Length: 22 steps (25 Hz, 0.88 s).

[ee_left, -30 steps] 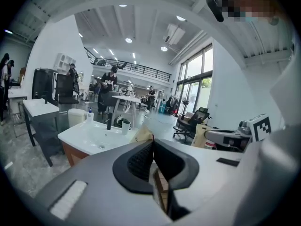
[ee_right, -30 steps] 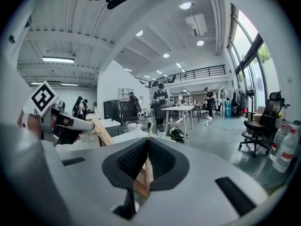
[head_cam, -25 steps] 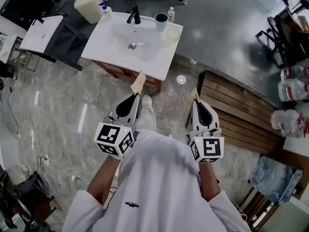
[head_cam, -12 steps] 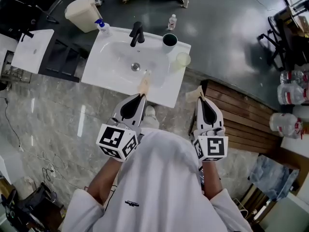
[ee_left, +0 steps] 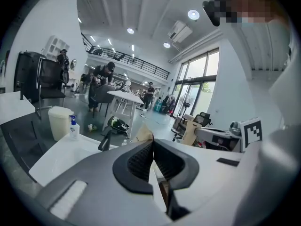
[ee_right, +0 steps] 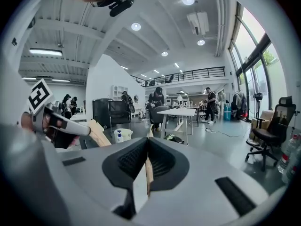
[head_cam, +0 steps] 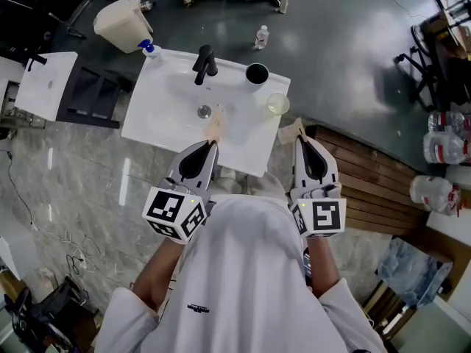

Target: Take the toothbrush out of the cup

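A: How much room is there around the sink top (head_cam: 158, 127)?

B: It is a white, glossy rectangle with squared edges. Its front edge lies just ahead of the person. Pale marbled floor (head_cam: 88, 197) runs along the left, and a slatted wooden platform (head_cam: 368, 186) sits close to the right front corner. The strip of countertop right of the basin (head_cam: 188, 94) is bare apart from two cups.

A: And the grippers?

B: The left gripper (head_cam: 214, 126) reaches over the front part of the top, with its tan tips near the round metal drain (head_cam: 204, 111). Its own view shows the left gripper (ee_left: 149, 140) with the ribbed black pads pressed together at the tips, nothing between them. The right gripper (head_cam: 296, 130) hangs just off the right front corner. Its view shows the right gripper (ee_right: 148, 142) likewise closed on nothing.

A: Where is the toothbrush?

B: I cannot make it out in any view. The dark cup (head_cam: 257, 73) stands upright at the back right of the top, right of the black faucet (head_cam: 202, 63). It is round with a thin rim, and its inside reads only as shadow.

A: Anything near it?

B: A clear cup (head_cam: 277, 104), pale and yellowish, stands near the right edge in front of the dark one, the two apart. It is the thing nearest the right gripper's tips. A pump bottle (head_cam: 147, 48) with a blue head stands at the back left corner.
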### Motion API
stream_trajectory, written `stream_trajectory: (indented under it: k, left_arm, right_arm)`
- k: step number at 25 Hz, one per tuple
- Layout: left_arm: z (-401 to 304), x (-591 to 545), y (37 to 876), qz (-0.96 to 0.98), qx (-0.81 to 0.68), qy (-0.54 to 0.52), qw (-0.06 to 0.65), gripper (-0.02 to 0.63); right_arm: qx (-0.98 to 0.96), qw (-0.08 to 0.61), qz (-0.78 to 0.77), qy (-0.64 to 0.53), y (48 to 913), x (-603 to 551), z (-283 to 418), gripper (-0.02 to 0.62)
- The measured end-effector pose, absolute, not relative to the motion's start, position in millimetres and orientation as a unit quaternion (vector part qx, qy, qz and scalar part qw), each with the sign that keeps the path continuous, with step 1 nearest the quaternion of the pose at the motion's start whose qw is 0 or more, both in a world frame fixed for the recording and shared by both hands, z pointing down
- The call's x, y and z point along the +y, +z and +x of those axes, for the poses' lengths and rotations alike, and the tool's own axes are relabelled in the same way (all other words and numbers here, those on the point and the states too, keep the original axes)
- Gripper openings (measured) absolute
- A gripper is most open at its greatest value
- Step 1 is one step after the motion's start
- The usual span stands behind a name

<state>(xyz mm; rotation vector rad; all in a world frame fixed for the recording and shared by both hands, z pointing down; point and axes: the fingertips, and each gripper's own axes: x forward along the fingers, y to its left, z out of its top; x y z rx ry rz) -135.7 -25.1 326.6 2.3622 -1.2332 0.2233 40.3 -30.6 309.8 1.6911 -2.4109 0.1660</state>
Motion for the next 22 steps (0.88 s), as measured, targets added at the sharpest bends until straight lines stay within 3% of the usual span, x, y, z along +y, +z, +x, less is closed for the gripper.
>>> stream_trajectory:
  k: [22]
  left_arm:
    - [-102, -82, 310, 0.863, -0.450, 0.081, 0.215, 0.006]
  right_arm:
    - [-0.818, 0.066, 0.569, 0.052, 307, -93, 63, 0.006]
